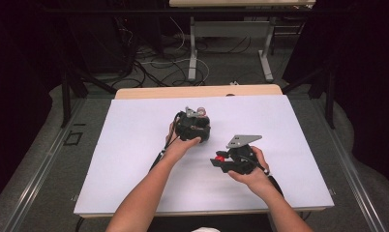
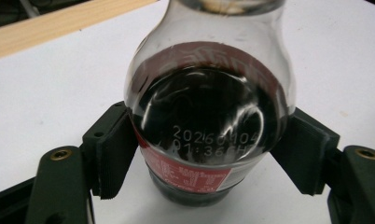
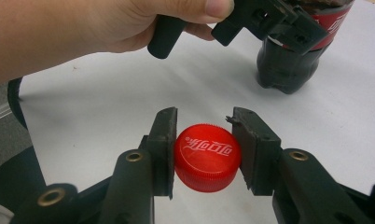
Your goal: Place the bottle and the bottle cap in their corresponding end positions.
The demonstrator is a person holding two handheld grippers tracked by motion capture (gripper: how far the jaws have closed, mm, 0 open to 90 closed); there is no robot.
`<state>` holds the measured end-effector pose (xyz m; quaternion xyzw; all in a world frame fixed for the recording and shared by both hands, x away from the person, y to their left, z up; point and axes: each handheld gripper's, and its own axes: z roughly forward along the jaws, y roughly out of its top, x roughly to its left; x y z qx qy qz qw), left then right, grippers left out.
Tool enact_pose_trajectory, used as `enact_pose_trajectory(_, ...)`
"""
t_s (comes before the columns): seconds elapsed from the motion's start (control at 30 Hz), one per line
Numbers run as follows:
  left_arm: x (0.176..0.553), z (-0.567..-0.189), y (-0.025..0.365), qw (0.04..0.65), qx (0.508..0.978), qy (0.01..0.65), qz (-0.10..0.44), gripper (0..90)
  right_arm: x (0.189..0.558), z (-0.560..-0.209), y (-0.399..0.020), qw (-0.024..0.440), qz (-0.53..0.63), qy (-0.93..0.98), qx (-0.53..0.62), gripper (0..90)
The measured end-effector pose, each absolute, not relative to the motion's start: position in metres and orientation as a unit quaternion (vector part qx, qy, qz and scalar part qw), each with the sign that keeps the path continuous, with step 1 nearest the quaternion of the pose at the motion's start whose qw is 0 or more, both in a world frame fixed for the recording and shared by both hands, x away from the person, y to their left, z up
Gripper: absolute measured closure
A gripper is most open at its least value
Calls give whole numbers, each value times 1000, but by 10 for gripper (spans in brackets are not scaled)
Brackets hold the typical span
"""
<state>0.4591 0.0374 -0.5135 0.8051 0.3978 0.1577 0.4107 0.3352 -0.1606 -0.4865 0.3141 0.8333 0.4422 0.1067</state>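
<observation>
We see the left gripper (image 1: 194, 122) near the middle of the white worktop (image 1: 134, 145), its jaws on either side of the cola bottle (image 2: 209, 121). The pads sit at the bottle's sides, touching or just off the glassy wall; we cannot tell if they press. The bottle stands upright on the worktop, neck open, dark drink inside. From the left gripper view the worktop's far wooden edge (image 2: 59, 23) runs at 11 o'clock, well apart from the bottle.

The right gripper (image 1: 220, 159) sits at 4 o'clock from the bottle, near it but apart. Its jaws are narrow and clamp the red cap (image 3: 207, 157) from both sides, cap top facing the camera, just over the worktop.

Open room: wide bare white at 9 o'clock of the left hand (image 1: 180, 145), more at 3 o'clock of the right hand (image 1: 253, 174). The near edge is close under the right hand.
</observation>
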Motion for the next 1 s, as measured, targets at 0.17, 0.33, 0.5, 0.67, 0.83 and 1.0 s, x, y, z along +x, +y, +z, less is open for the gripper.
enact_pose_trajectory(0.17,458,-515,40,410,804,406,141,253,337,-489,-159,107,438,835,314,609)
enact_pose_trajectory(0.33,458,-513,44,410,801,415,136,192,338,-491,-157,103,436,837,314,610)
enact_pose_trajectory(0.5,454,-509,49,415,798,421,120,163,340,-492,-153,103,431,841,311,609)
enact_pose_trajectory(0.67,445,-505,57,424,799,413,109,161,345,-492,-147,101,426,844,309,610)
enact_pose_trajectory(0.83,432,-500,68,428,799,408,109,144,351,-493,-141,110,432,840,308,609)
enact_pose_trajectory(1.0,419,-498,79,439,795,405,108,81,357,-493,-137,108,420,846,311,609)
